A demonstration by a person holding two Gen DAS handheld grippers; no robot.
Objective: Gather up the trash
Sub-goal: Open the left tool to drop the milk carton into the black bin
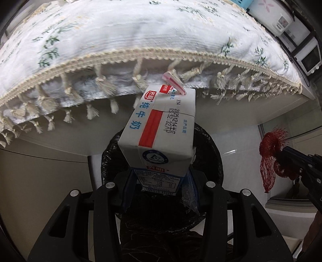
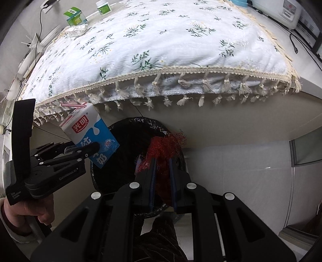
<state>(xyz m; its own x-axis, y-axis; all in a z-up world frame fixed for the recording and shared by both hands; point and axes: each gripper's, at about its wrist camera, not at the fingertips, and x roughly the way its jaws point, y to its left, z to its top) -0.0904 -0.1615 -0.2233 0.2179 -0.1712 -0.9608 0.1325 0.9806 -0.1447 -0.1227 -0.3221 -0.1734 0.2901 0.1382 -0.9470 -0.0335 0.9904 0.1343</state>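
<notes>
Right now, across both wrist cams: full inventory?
milk carton: 1, white and blue, pink straw in top, held above the bin
mesh net: 1, red, bunched, held above the bin
trash bin: 1, black liner, on the floor below the table edge
tablecloth: 1, white floral, tasselled fringe, covers the table
green box: 1, far table corner
crumpled tissue: 1, white, beside the box
left gripper: fingers clamp the carton
right gripper: fingers clamp the net

On the milk carton (image 1: 161,129) are printed "光明", "纯牛奶", "X14", "20251214" and "05:52:32".
</notes>
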